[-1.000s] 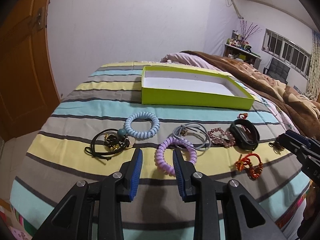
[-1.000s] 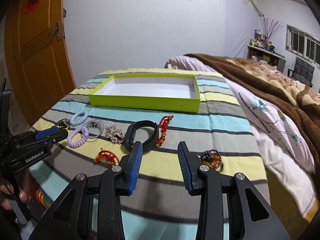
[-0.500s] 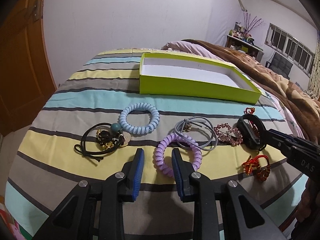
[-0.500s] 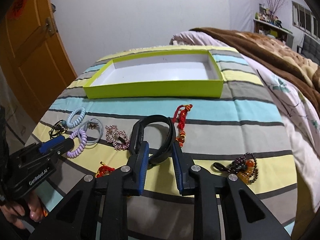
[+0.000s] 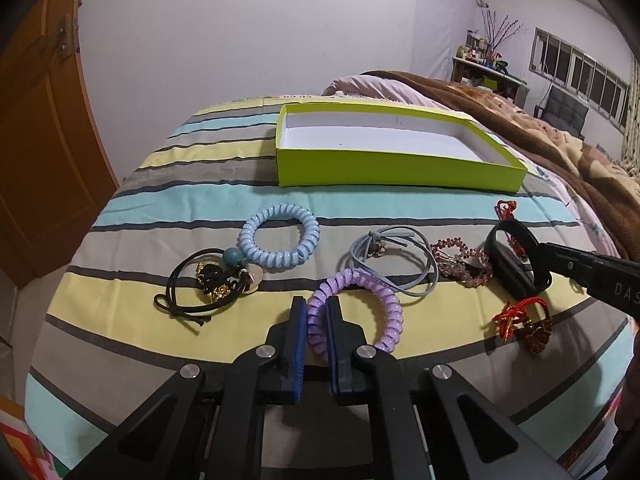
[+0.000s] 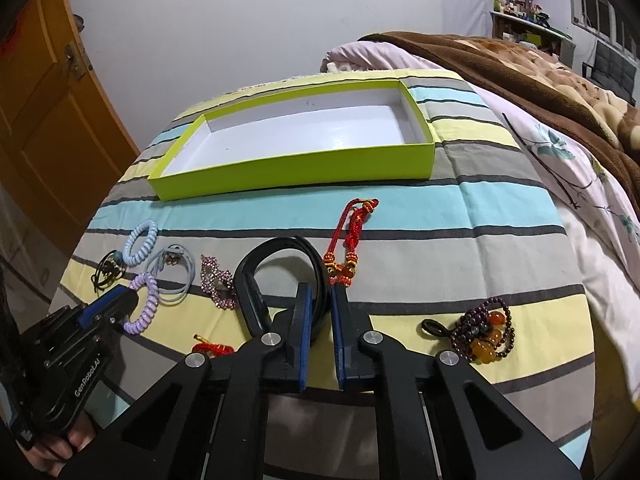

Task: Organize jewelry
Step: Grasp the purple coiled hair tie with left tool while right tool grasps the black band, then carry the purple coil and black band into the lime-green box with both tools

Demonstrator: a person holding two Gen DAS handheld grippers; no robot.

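On the striped bedspread lies a purple spiral hair tie (image 5: 384, 300). My left gripper (image 5: 315, 304) has its blue pads on the tie's left side, jaws closing with the coil between them. A black band (image 6: 248, 280) lies further right. My right gripper (image 6: 321, 292) is closing on the band's near right edge, and its pads touch it. The lime green box (image 5: 400, 168) with a bare white floor stands behind the row. In the right wrist view the left gripper (image 6: 120, 300) shows at the left by the purple tie (image 6: 148, 304).
Around lie a light blue spiral tie (image 5: 280, 236), a black cord with beads (image 5: 208, 280), a grey elastic (image 5: 400, 268), a pink rhinestone clip (image 5: 460, 260), a red knot charm (image 5: 520, 320), a red cord bracelet (image 6: 352, 232) and a bead bracelet (image 6: 484, 332). A brown blanket (image 6: 520, 60) covers the bed's right side.
Both pairs of jaws have closed from wide open. The left now grips the purple tie. The right moved forward and down onto the black band.
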